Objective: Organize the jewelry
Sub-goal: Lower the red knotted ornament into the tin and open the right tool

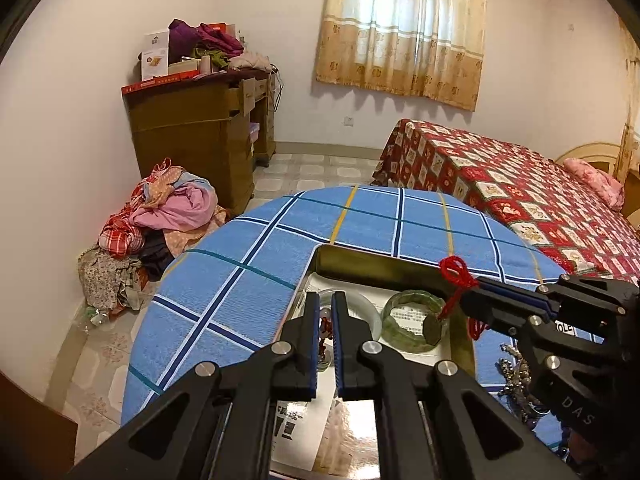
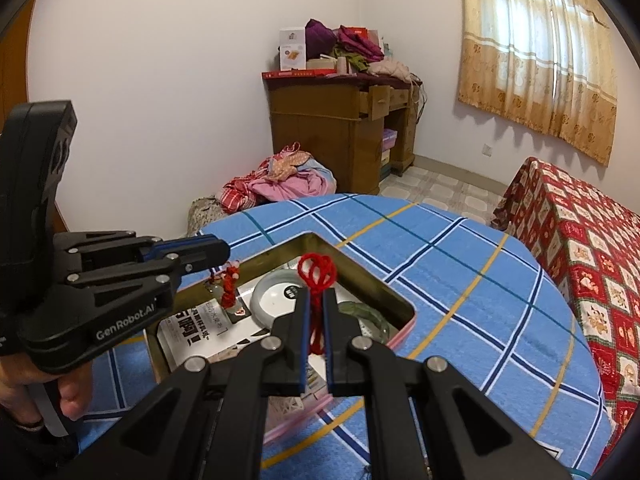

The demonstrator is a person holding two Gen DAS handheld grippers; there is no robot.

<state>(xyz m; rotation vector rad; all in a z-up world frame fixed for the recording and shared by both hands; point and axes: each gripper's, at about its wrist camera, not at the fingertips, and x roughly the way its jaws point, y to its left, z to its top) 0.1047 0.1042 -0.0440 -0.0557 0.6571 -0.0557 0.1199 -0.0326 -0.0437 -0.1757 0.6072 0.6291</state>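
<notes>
From the left wrist view, the left gripper [image 1: 325, 312] dangles a red-tasselled charm [image 1: 325, 330], jaws narrow, over the open tin [image 1: 372, 266].

From the right wrist view, the right gripper [image 2: 316, 310] pinches a red-corded pendant [image 2: 317, 274] above the tin for lowering beside the green bangle [image 2: 370, 316].

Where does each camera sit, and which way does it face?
Left wrist: sits on the left gripper, looking along its jaws over the tin box toward the bed; the right gripper enters from the right, shut on a red cord.
Right wrist: sits on the right gripper, looking over the box toward the desk; the left gripper, holding a red charm, and the person's hand show at left.
Shared: box, blue checked cloth, green bangle, desk, curtain.
</notes>
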